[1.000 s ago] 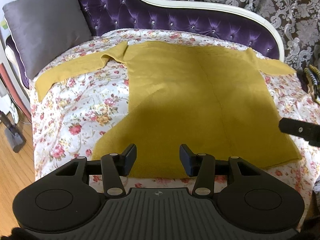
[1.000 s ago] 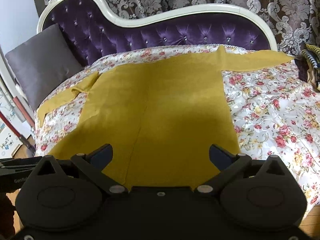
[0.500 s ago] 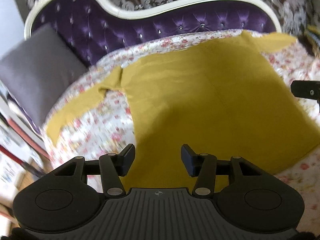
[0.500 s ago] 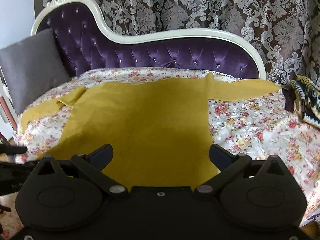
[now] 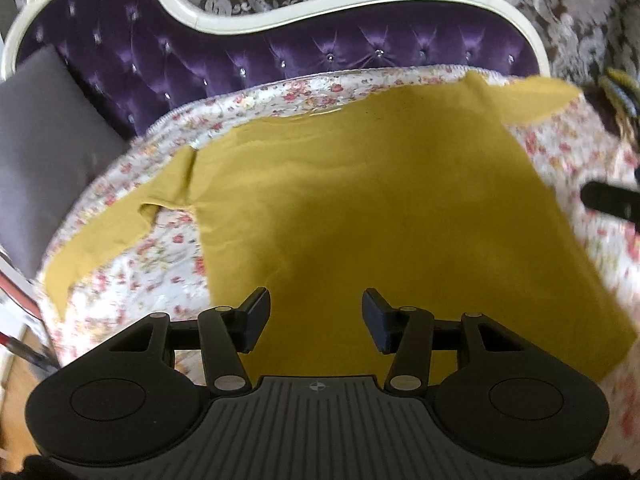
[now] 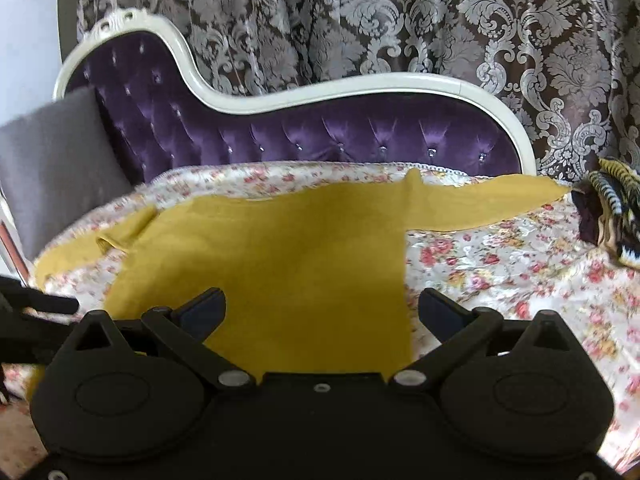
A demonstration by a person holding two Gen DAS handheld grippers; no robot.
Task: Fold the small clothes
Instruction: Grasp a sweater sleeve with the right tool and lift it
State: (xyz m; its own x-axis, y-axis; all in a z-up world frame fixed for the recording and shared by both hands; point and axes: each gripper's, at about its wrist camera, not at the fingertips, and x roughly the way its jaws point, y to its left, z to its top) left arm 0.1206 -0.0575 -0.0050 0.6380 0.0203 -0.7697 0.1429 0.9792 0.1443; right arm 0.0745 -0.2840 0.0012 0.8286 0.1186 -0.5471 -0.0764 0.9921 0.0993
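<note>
A mustard-yellow long-sleeved top (image 5: pixel 380 216) lies spread flat on the floral sheet (image 5: pixel 152 276), hem toward me, sleeves out to both sides. It also shows in the right wrist view (image 6: pixel 280 256). My left gripper (image 5: pixel 316 316) is open and empty, held above the hem near the top's left half. My right gripper (image 6: pixel 322 310) is open wide and empty over the hem's right part; its black finger shows at the right edge of the left wrist view (image 5: pixel 612 202). The left gripper's arm shows at the left edge of the right wrist view (image 6: pixel 36 304).
A purple tufted backrest (image 6: pixel 320 136) with a white frame runs along the far side. A grey cushion (image 5: pixel 44 152) leans at the left end. A striped dark garment (image 6: pixel 612 208) lies at the right end. Patterned curtains (image 6: pixel 400 20) hang behind.
Both grippers have drawn back and tilted up, so more backrest and curtain show. The top has not moved. Both grippers stay open.
</note>
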